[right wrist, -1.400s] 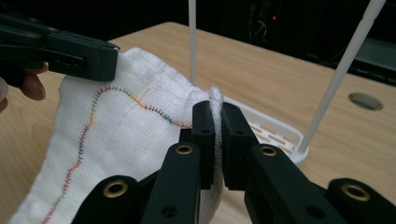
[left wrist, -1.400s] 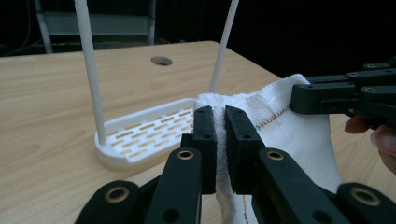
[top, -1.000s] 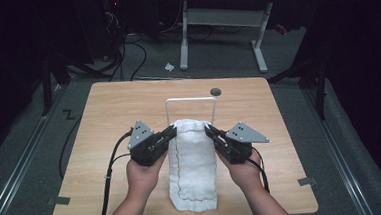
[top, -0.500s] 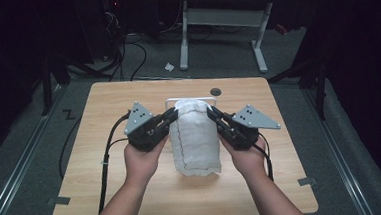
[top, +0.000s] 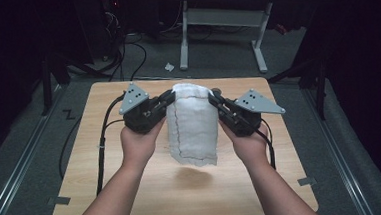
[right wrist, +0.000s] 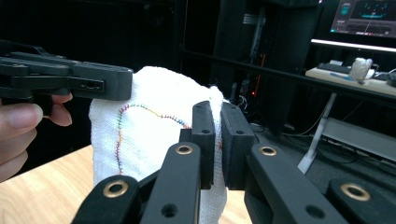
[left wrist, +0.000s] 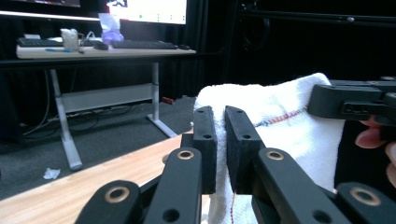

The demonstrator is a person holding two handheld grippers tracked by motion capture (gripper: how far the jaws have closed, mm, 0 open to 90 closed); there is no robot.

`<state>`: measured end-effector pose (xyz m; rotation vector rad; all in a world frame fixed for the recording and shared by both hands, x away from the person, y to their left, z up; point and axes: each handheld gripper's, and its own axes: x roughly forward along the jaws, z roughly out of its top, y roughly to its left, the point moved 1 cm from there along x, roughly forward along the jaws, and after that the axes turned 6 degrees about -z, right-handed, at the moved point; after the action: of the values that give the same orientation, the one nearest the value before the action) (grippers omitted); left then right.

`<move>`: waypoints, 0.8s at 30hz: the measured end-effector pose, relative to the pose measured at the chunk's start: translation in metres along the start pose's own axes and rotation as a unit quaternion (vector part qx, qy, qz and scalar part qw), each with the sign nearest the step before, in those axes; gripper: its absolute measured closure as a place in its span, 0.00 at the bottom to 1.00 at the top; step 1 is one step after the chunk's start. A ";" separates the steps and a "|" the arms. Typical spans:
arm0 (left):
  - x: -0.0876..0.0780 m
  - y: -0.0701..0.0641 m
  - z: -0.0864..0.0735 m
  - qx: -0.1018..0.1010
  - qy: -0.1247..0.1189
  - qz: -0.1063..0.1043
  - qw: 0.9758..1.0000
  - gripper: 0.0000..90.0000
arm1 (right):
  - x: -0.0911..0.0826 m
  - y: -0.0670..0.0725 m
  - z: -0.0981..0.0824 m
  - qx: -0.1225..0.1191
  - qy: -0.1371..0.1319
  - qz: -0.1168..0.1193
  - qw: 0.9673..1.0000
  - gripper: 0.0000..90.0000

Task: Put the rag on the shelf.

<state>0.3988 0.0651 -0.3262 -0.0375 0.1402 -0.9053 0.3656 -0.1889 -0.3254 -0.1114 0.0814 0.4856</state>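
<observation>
Here my left gripper [top: 169, 97] is clamped on one top corner of the white towel [top: 193, 125] and my right gripper [top: 212, 97] on the other. Between them the towel hangs down, its lower edge clear of the wooden table [top: 101, 158] beneath my hands.

A wooden table [top: 134, 201] below; beyond it, a desk [left wrist: 93, 50] with keyboards [left wrist: 142, 45], perhaps.
</observation>
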 end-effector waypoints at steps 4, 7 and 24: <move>0.008 0.006 0.013 0.006 -0.001 0.005 1.000 0.93 | 0.007 -0.006 0.008 -0.001 -0.003 -0.013 1.000 0.95; 0.012 0.010 0.018 0.009 0.003 0.009 1.000 0.93 | 0.011 -0.010 0.013 -0.003 -0.004 -0.018 1.000 0.95; 0.045 0.044 0.046 0.017 0.020 0.022 0.999 0.93 | 0.052 -0.039 0.030 0.027 0.006 -0.032 0.999 0.95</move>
<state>0.4669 0.0560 -0.2892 0.0159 0.1629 -0.8638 0.4319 -0.1957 -0.2982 -0.0648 0.1024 0.4185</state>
